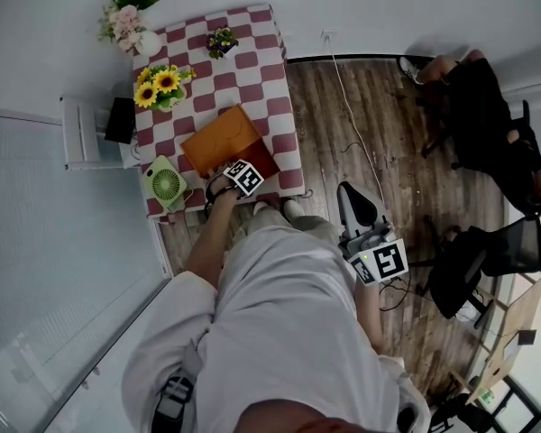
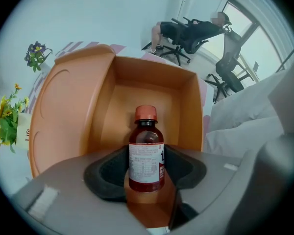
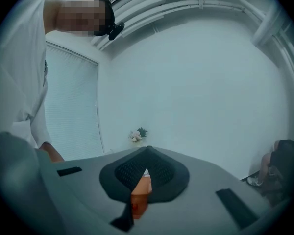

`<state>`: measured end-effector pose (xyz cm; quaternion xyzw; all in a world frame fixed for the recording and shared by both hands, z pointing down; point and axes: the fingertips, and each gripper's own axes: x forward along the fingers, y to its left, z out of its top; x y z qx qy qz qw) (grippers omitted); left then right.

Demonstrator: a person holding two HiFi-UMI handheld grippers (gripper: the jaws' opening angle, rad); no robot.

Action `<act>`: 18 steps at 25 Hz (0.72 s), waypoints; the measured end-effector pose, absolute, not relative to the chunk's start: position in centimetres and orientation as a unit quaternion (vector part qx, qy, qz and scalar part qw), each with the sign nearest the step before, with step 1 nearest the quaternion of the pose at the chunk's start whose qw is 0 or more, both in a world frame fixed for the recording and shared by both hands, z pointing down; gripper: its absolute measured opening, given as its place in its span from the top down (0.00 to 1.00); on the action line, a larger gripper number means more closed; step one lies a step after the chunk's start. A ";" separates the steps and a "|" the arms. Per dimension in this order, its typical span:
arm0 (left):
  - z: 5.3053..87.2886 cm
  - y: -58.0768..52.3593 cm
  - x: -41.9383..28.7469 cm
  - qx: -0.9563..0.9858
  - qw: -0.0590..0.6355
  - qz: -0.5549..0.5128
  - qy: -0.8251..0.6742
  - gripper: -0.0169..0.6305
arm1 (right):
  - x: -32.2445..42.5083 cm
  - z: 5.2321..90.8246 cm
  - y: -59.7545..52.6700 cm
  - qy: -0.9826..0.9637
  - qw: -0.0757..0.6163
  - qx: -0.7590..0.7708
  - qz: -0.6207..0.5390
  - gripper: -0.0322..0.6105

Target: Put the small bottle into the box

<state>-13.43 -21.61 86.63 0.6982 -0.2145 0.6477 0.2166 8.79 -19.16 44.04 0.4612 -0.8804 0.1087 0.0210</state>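
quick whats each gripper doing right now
Left gripper: closed on the small brown plastic bottle with a red cap, pointing into the open orange cardboard box.
Right gripper: closed, holding nothing.

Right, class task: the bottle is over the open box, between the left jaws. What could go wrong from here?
The small bottle points cap-first into the box between the left gripper jaws; let go, it may topple onto its side. The open lid is close beside the jaws; a bump on the way out could shift the box.
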 end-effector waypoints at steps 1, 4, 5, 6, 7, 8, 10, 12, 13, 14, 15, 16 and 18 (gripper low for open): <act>86.2 -21.7 -13.3 0.705 0.219 0.639 -0.218 0.63 | 8.9 44.0 -19.2 -0.881 0.020 0.461 0.109 0.95; 84.3 -22.2 -12.9 0.729 0.237 0.598 -0.232 0.58 | 9.0 44.0 -19.4 -0.884 0.017 0.454 0.109 0.95; 83.5 -22.4 -12.8 0.736 0.242 0.586 -0.237 0.58 | 8.8 44.0 -19.5 -0.886 0.016 0.450 0.109 0.95; 82.6 -22.6 -12.9 0.740 0.244 0.577 -0.243 0.58 | 8.6 44.0 -19.5 -0.889 0.015 0.445 0.109 0.95; 81.7 -22.7 -13.0 0.744 0.245 0.570 -0.249 0.58 | 8.5 44.0 -19.5 -0.891 0.014 0.440 0.108 0.95; 80.8 -22.8 -13.0 0.749 0.245 0.561 -0.254 0.58 | 8.3 43.9 -19.6 -0.894 0.012 0.435 0.108 0.95; 79.4 -23.0 -13.0 0.765 0.245 0.533 -0.265 0.58 | 8.1 43.9 -19.6 -0.899 0.010 0.423 0.109 0.95; 77.5 -23.2 -13.2 0.779 0.246 0.500 -0.289 0.58 | 7.7 43.8 -19.7 -0.905 0.008 0.412 0.109 0.95; 76.1 -23.5 -13.1 0.787 0.242 0.479 -0.304 0.58 | 7.5 43.8 -19.8 -0.908 0.007 0.405 0.109 0.95; 74.3 -23.8 -12.9 0.798 0.233 0.454 -0.322 0.61 | 7.3 43.7 -20.0 -0.911 0.006 0.398 0.109 0.95; 72.4 -24.2 -12.7 0.808 0.221 0.428 -0.341 0.66 | 7.1 43.6 -20.1 -0.914 0.005 0.391 0.109 0.95; 70.5 -24.4 -12.5 0.816 0.207 0.402 -0.361 0.71 | 6.9 43.5 -20.2 -0.917 0.005 0.384 0.109 0.95; 66.7 -24.6 -12.4 0.825 0.178 0.358 -0.400 0.75 | 6.4 43.3 -20.2 -0.923 0.004 0.370 0.108 0.95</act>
